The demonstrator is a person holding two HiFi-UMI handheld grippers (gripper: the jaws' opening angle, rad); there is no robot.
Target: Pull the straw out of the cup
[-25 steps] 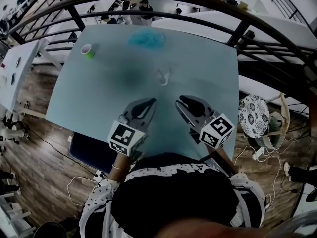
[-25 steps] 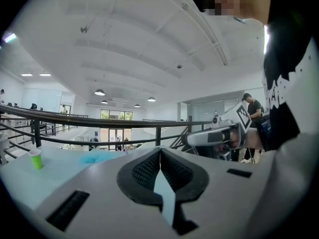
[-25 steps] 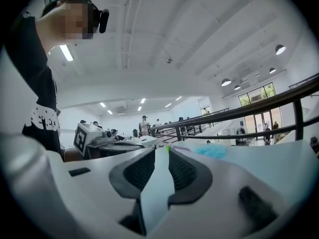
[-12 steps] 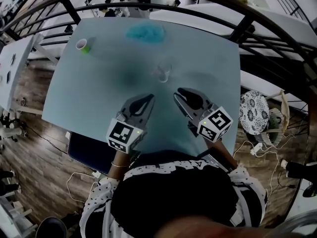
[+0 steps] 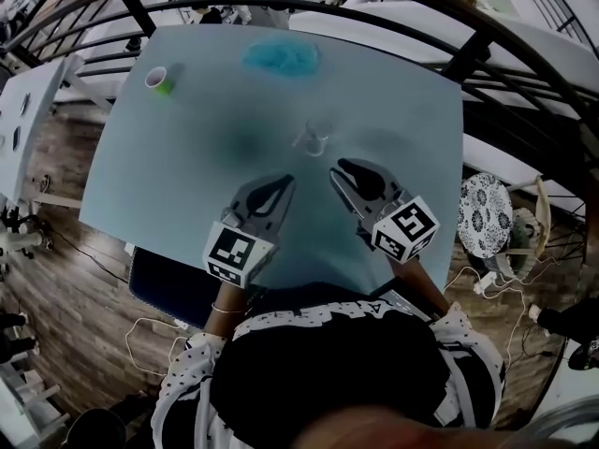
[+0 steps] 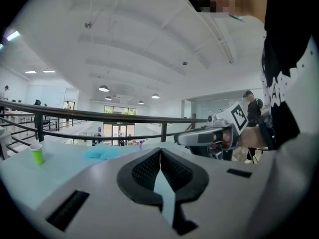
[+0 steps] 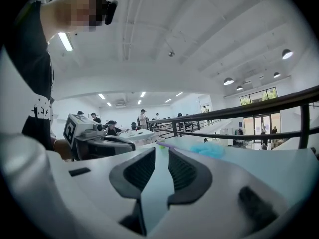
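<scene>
Bare tabletop (image 5: 187, 185) is seen btwn left gripper (image 5: 286, 185), right gripper (image 5: 338, 169) and clear cup (image 5: 312, 138) just ahead; path left open. Green cup (image 5: 159, 79) at far-left corner, blue cloth (image 5: 279, 57) at far edge, both well apart from it. Railing (image 5: 468, 59) past far/right edges.

One desk (image 5: 168, 176). On it two cups: one clear cup (image 5: 312, 138) and one green cup (image 5: 159, 79). One blue cloth (image 5: 279, 57), also on the desk. Two grippers over its near part: one left gripper (image 5: 281, 187), one right gripper (image 5: 339, 171), each with two jaws.
</scene>
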